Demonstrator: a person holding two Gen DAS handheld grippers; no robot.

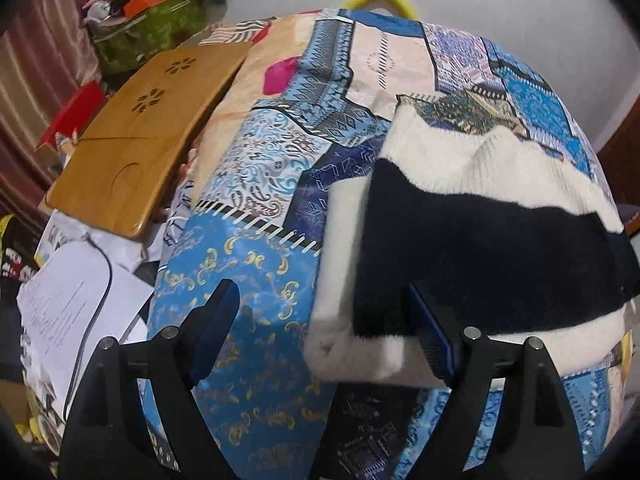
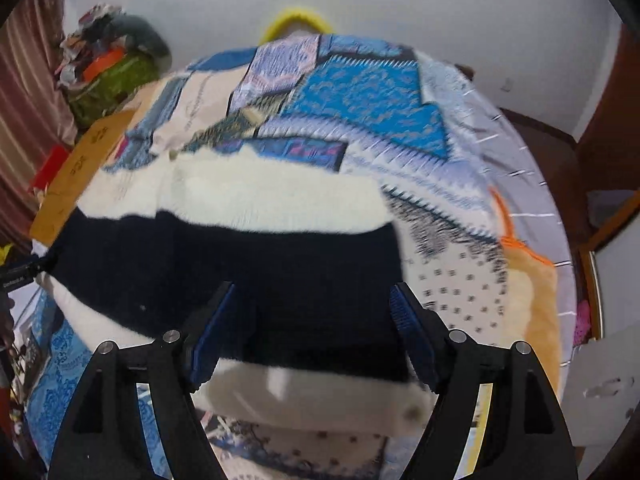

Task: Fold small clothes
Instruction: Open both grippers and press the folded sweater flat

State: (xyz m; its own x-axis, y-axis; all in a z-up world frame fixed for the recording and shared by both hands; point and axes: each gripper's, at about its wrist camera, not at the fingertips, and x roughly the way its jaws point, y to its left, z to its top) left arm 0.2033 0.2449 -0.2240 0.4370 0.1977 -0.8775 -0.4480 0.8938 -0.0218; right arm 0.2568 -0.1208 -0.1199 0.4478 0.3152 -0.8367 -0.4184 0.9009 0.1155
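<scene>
A small fuzzy sweater (image 1: pixel 480 240) with white and dark navy bands lies folded on a blue patchwork bedspread (image 1: pixel 248 320). My left gripper (image 1: pixel 332 320) is open, its jaws wide apart over the sweater's near left corner, with one fingertip (image 1: pixel 432 332) resting on the garment. In the right wrist view the same sweater (image 2: pixel 260 248) fills the middle. My right gripper (image 2: pixel 316 328) is open, with the jaws either side of the sweater's near edge. I cannot tell if it touches the cloth.
A wooden lap tray (image 1: pixel 140 132) leans at the bed's left edge, with papers and a cable (image 1: pixel 76 292) below it. A green bag of clutter (image 1: pixel 148 28) stands at the back left. A yellow hoop (image 2: pixel 296 20) peeks over the far edge. An orange cushion (image 2: pixel 532 280) lies right.
</scene>
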